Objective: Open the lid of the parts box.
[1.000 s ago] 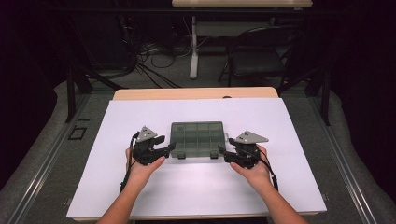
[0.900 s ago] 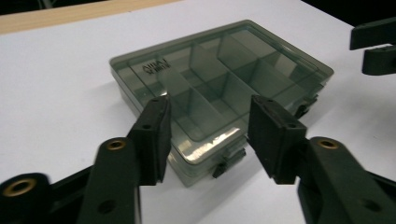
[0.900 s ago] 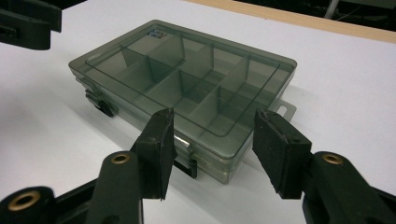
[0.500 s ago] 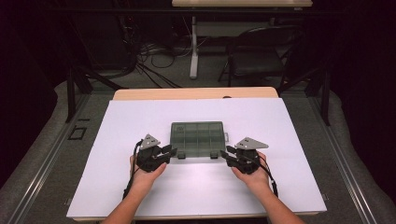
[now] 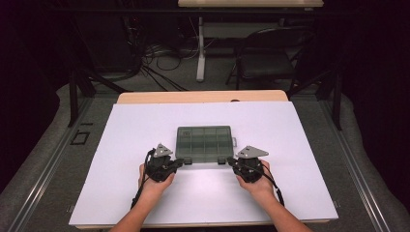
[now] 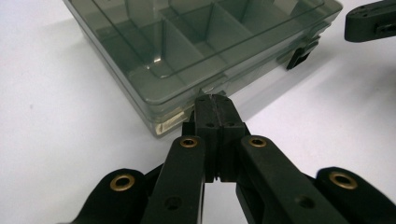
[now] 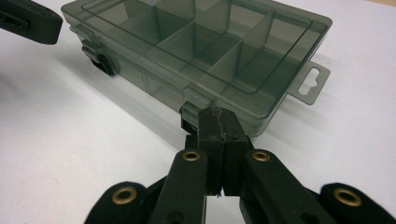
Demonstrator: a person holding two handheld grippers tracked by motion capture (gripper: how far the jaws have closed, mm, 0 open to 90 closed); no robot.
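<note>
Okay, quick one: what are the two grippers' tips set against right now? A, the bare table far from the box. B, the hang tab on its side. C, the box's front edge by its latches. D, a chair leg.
C: both shut grippers, left gripper and right gripper, sit at the box's front edge by its latches.

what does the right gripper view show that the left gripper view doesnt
The right gripper view alone has the box's hang tab and the right gripper, jaws shut, tips at the near latch.

The left gripper view alone has the left gripper, jaws shut, tips against the box's near edge.

Both have the smoky clear box with its lid down and dividers inside, a dark latch farther along its front, the other gripper's jaw in an upper corner, and the white table.
</note>
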